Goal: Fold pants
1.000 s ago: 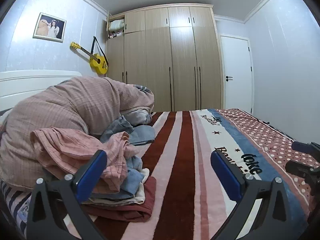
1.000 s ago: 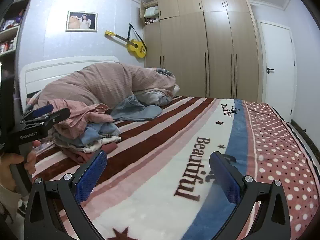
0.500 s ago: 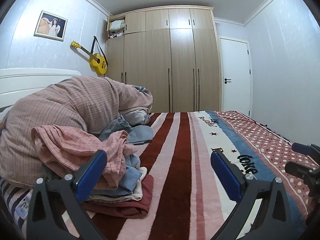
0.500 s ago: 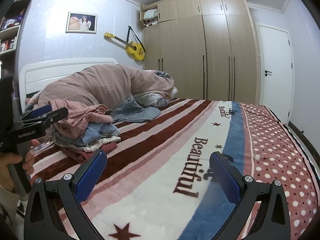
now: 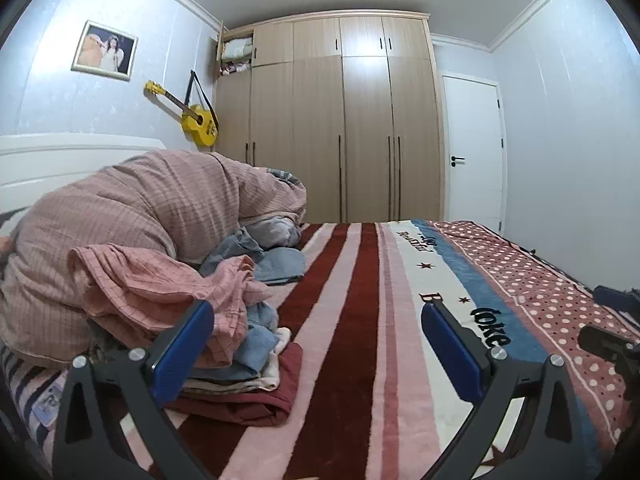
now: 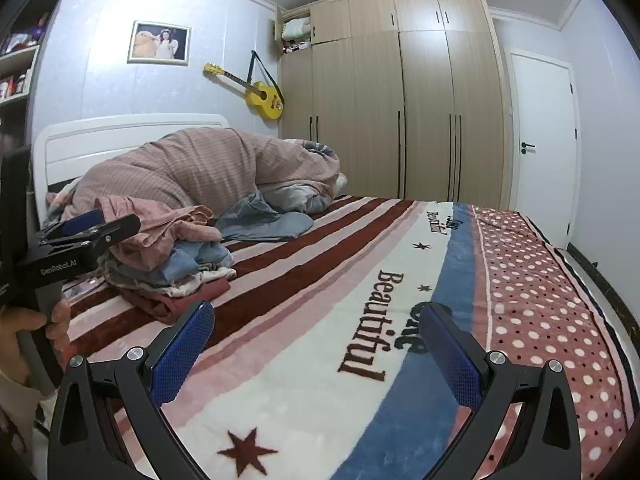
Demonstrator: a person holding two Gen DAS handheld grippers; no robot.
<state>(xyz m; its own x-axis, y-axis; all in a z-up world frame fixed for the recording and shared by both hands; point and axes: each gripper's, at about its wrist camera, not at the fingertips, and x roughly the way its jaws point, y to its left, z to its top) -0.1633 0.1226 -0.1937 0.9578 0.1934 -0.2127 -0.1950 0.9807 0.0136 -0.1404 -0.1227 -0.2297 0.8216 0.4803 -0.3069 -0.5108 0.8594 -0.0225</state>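
Observation:
A pile of crumpled clothes [image 5: 224,344] lies on the left side of the bed, with a pink checked garment [image 5: 160,284] on top, blue and cream pieces under it, and a dark red one [image 5: 248,404] at the bottom. Which piece is the pants I cannot tell. My left gripper [image 5: 318,344] hovers open just right of the pile, holding nothing. My right gripper [image 6: 318,344] is open and empty over the striped blanket [image 6: 360,280], well right of the clothes pile [image 6: 172,256]. The right wrist view shows the left gripper [image 6: 108,222] from the side, held by a hand [image 6: 24,332].
A bunched pink duvet [image 5: 140,216] fills the head of the bed behind the pile, with a blue-grey garment [image 5: 276,264] beside it. A white headboard [image 6: 132,136], a wardrobe [image 5: 340,120], a white door [image 5: 472,152] and a wall-hung yellow guitar [image 5: 196,120] stand beyond.
Both views have drifted only slightly. Both grippers stay open and empty, and the clothes pile has not moved.

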